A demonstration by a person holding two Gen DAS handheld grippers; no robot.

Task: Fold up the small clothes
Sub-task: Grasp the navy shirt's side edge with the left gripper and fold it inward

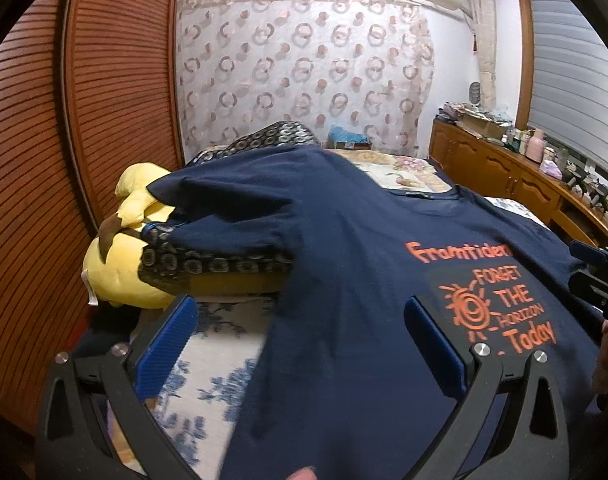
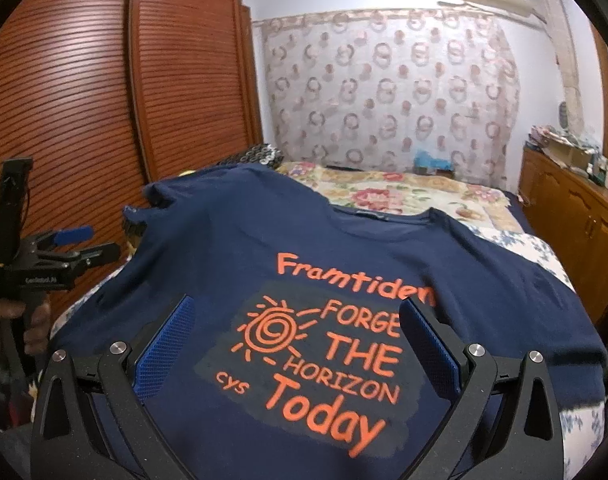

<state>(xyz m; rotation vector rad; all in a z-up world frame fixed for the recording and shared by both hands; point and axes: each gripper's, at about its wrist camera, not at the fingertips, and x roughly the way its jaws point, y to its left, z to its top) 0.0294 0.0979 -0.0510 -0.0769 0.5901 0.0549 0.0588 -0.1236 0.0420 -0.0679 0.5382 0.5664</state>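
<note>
I am looking over the wide bed with its blue-and-white floral cover (image 1: 208, 364), where the navy cotton T-shirt with orange lettering (image 2: 264, 248) is lying spread out, print up, unfolded. My left gripper (image 1: 300, 344) and right gripper (image 2: 296, 340) are hovering wide open, holding nothing. I judge folding is just starting; next I should be pinching a sleeve edge.

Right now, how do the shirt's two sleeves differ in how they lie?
The left sleeve is draped up over the yellow plush toy and patterned cushion, bunched and raised. The right sleeve lies flat and spread on the bed. Both belong to the navy T-shirt, still unfolded, print up.
</note>
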